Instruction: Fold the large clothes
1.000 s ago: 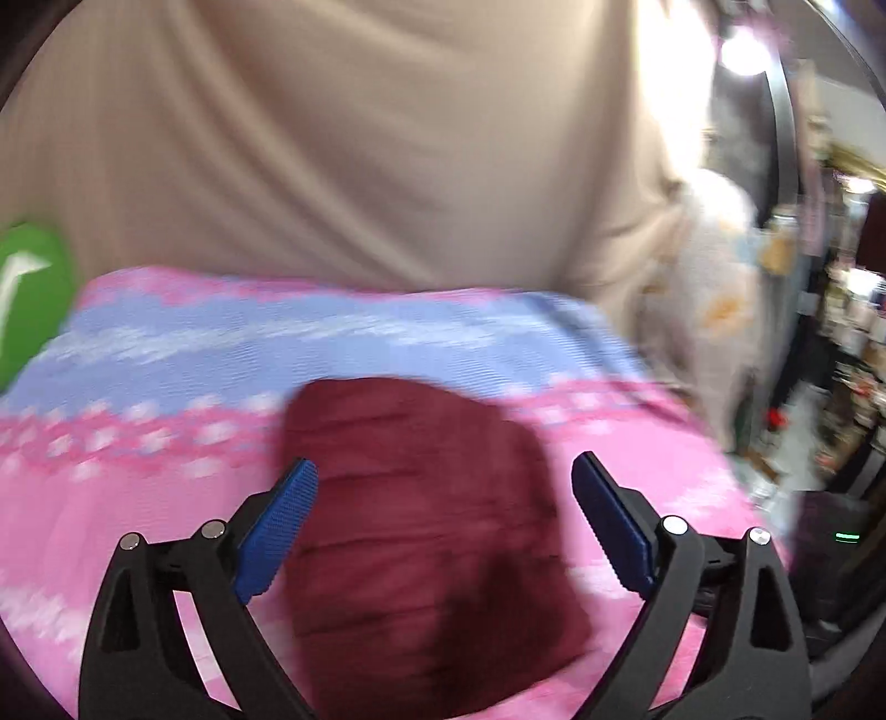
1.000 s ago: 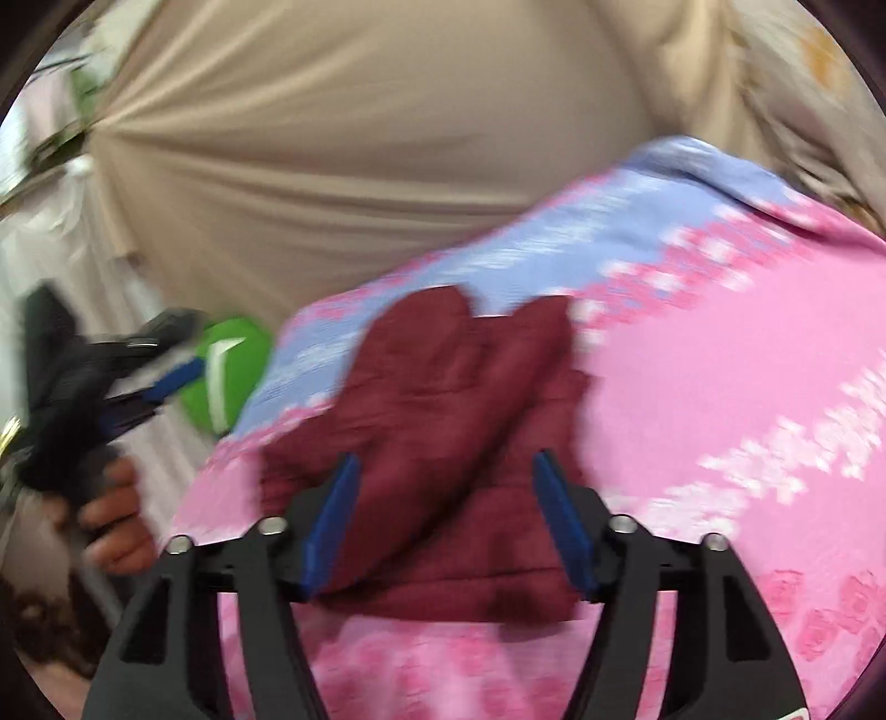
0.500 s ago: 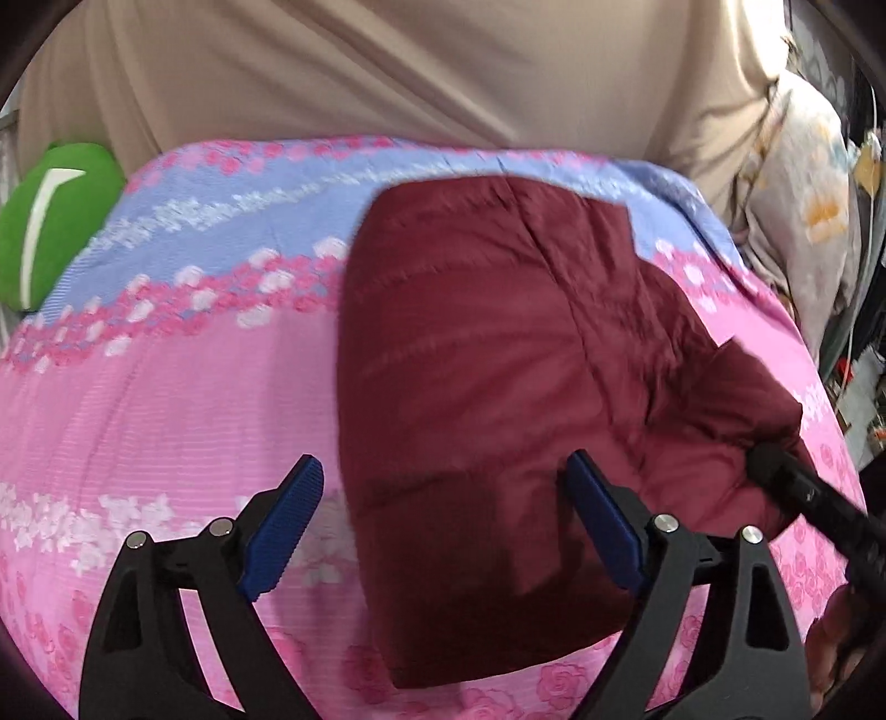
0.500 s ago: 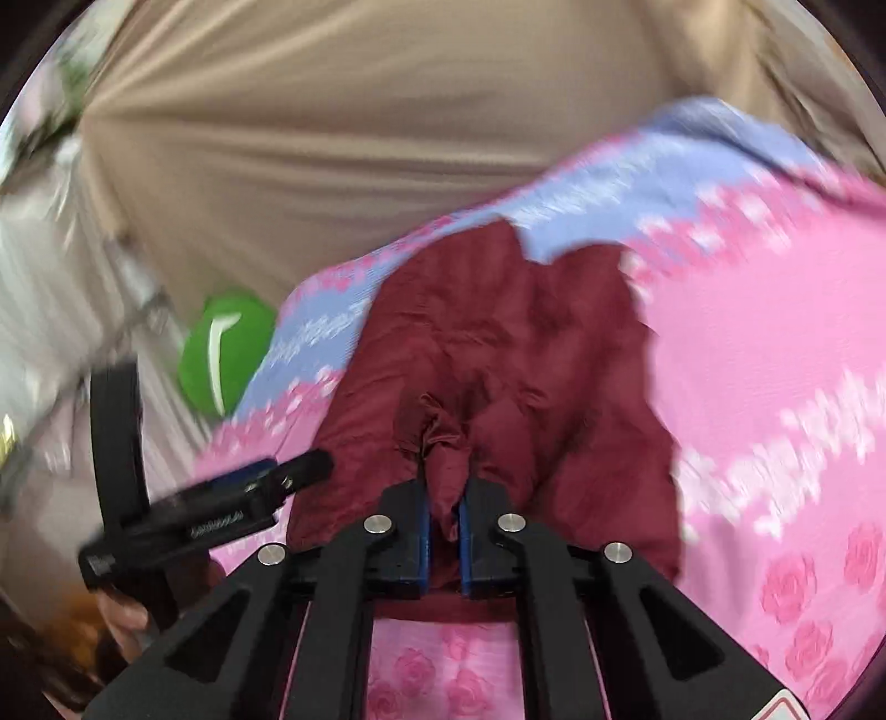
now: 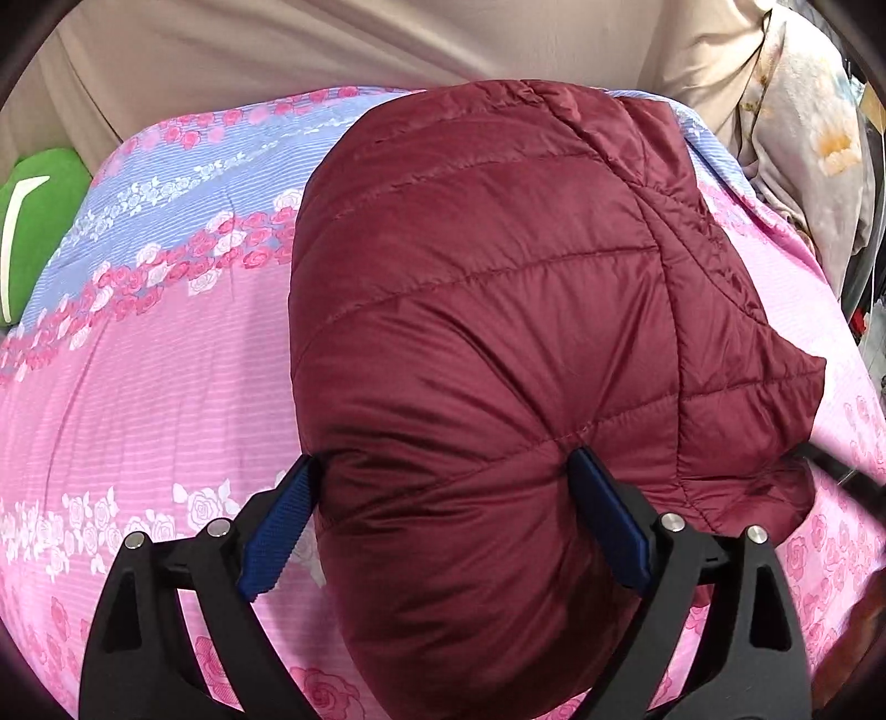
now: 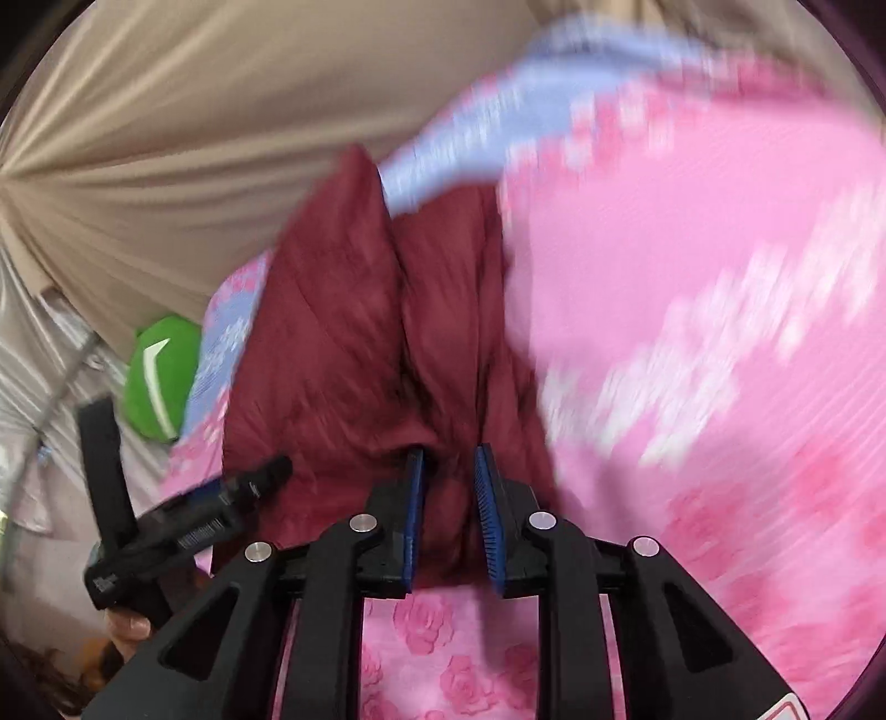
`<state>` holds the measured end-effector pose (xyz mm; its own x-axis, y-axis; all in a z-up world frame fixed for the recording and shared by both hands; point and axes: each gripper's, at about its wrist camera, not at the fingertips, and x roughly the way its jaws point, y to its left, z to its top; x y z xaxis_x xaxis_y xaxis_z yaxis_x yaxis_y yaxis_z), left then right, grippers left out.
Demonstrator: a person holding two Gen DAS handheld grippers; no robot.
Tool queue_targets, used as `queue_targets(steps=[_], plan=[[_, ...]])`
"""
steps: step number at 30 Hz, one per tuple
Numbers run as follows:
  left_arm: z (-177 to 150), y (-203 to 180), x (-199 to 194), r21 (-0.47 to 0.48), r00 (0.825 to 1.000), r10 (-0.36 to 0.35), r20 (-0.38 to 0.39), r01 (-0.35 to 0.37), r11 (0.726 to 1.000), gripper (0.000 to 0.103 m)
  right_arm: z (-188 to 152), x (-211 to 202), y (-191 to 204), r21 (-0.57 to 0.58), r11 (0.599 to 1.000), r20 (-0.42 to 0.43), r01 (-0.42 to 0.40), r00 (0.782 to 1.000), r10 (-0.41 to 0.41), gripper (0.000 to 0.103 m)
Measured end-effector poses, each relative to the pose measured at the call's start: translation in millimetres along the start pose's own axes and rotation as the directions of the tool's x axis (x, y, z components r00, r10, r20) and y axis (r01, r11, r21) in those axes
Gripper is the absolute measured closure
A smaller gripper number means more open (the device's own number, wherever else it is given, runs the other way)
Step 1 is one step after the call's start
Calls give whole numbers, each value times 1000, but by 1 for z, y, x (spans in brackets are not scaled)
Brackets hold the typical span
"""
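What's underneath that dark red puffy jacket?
The maroon quilted jacket lies on a pink and blue rose-print bedsheet, which shows all around it. Whatever lies directly beneath the jacket is covered and cannot be seen.

A home bedroom, by the look of it. A pink and blue rose-print bedsheet (image 5: 166, 360) spreads under the fingers, a beige curtain (image 5: 277, 50) hangs beyond them, and a green cushion (image 5: 33, 232) sits far left.
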<state>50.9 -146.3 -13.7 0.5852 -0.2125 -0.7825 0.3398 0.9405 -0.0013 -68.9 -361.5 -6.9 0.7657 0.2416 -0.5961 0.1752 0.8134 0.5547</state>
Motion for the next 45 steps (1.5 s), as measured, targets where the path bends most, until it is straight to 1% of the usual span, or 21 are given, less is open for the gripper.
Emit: queue_targets(steps=[3,5,7,9,11,12,13,14,16,19,23,29,32,33,34,36,38,40,42,44,45], plan=[[0,-2,1,4,1000,8,6,-8,1000,12,29,-19,20,-66,998,80,-15,997,21,62],[0,-3,1,5,1000,14,7,-14,1000,12,51,-11,37,-122,992,104,3,995,10,57],[0,-4,1,6,1000,20,5,-20,1000,12,70,16,54,-167,986,91,26,996,-11,49],[0,-3,1,4,1000,21,2,-21,1000,12,86,52,62,-179,983,38,27,999,-21,49],[1,-3,1,0,1000,21,-1,-21,1000,12,94,81,69,-182,981,2,63,998,-63,50],[1,-3,0,0,1000,21,-1,-21,1000,12,97,93,70,-185,979,-11,84,996,-87,56],[1,-2,0,-1,1000,23,1,-23,1000,12,100,106,71,-185,979,-22,89,995,-95,79],[1,-2,0,-3,1000,23,2,-23,1000,12,102,111,70,-176,981,-24,80,996,-86,91],[2,-1,1,-5,1000,18,0,-18,1000,12,107,109,63,-137,990,-6,43,999,-45,99],[3,-2,2,8,1000,6,5,-6,1000,9,107,101,49,-101,993,53,53,997,-48,101],[3,-10,3,29,1000,-1,25,0,1000,6,94,134,31,-110,985,12,129,992,-129,102],[6,-12,0,34,1000,7,26,-8,999,7,92,148,21,-106,987,-25,118,992,-122,102],[7,-7,-13,43,999,1,45,-3,999,10,93,127,19,-67,991,15,113,994,-113,97],[6,-7,-17,50,999,8,52,-10,999,10,92,117,21,-67,991,36,117,993,-115,91],[5,-4,-21,52,998,13,59,-16,999,10,90,100,28,-84,988,72,127,990,-121,88],[3,2,-27,46,998,3,61,-6,999,10,80,71,42,-141,982,101,124,989,-111,88],[1,7,-29,35,999,-6,53,4,999,10,61,47,57,-211,971,90,114,991,-97,88],[0,9,-27,27,999,-20,39,19,999,10,41,40,63,-252,961,54,112,993,-102,88],[0,9,-25,18,999,-28,31,27,999,10,20,43,59,-267,954,15,135,991,-136,90],[-1,8,-21,16,999,-38,20,38,999,9,3,57,46,-261,947,-26,187,979,-200,101],[-2,7,-18,13,999,-52,9,52,999,9,-3,63,36,-237,956,-44,176,981,-191,101]])
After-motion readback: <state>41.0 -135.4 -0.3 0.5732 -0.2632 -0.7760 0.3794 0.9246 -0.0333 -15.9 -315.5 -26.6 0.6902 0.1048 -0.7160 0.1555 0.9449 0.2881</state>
